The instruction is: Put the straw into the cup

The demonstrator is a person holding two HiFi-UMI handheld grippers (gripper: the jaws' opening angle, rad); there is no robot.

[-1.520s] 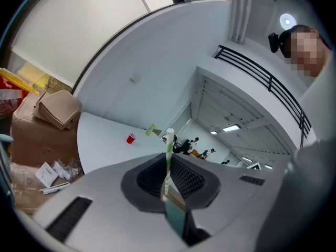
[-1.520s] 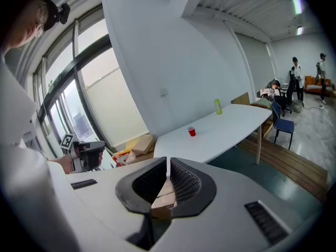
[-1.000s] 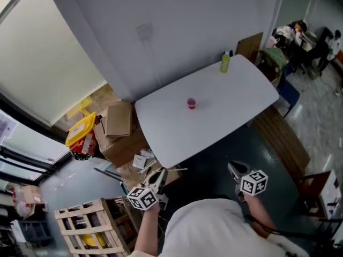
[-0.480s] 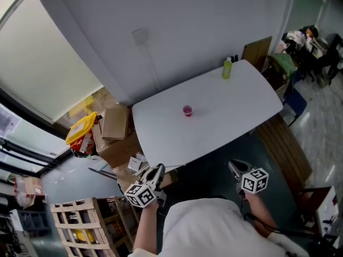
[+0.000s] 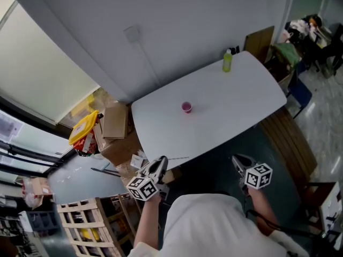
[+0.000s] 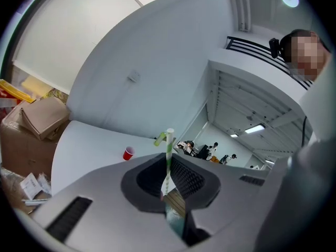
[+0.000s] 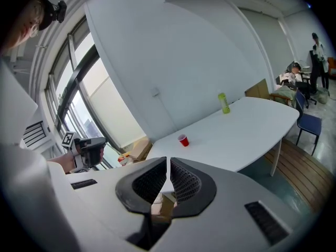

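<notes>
Head cam: on my head, steep downward look, well back from surface (image 5: 225, 106). Whole top in frame, with left tongs (image 5: 161, 164) and right tongs (image 5: 237, 158) at bottom edge.

Left tongs cam: rides on tongs, looks along own jaws toward surface's near left end. Wide lens takes in wall and ceiling beyond.

Right tongs cam: same mounting, faces surface from further right, catches left tongs at frame's left edge.

All three share surface and red cup (image 5: 186, 107), none close to it. Head and right cams also share green bottle (image 5: 228, 62) at far end.
</notes>
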